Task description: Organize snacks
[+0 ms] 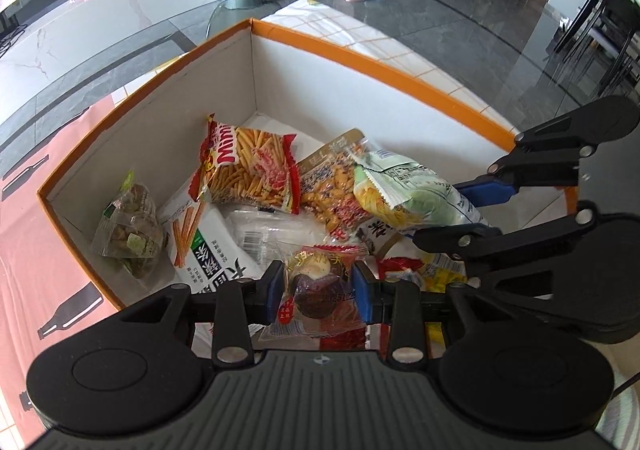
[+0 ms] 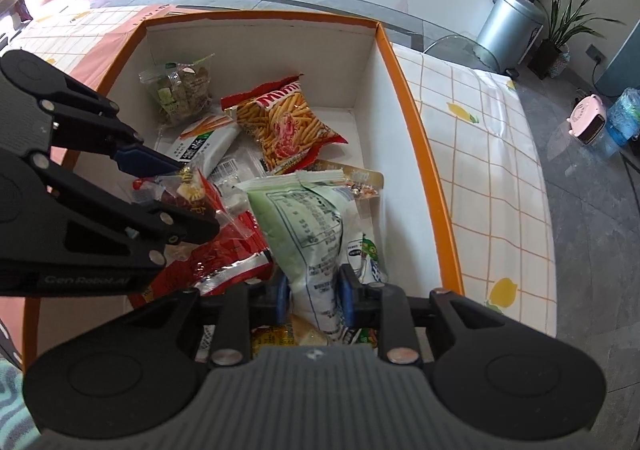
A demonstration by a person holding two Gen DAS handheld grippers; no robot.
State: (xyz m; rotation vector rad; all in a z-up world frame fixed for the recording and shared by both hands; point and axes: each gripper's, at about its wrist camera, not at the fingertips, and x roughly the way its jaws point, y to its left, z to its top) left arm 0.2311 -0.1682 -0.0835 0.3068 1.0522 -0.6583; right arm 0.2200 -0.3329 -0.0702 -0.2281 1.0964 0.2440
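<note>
Both grippers work inside the orange-rimmed white cardboard box (image 1: 400,67): the left gripper (image 1: 319,288) clamps a clear-wrapped egg snack packet (image 1: 316,282), the right gripper (image 2: 313,292) pinches a pale green snack bag (image 2: 316,226); both appear mid-placement, with release onto the pile likely next

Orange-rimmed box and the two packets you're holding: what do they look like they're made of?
Orange-rimmed box: apparently cardboard, matte white inside, with thin stiff walls. Egg packet in the left gripper: clear glossy plastic film, its contents visible through it. Pale green bag in the right gripper: crinkled printed film, probably plastic.
</note>
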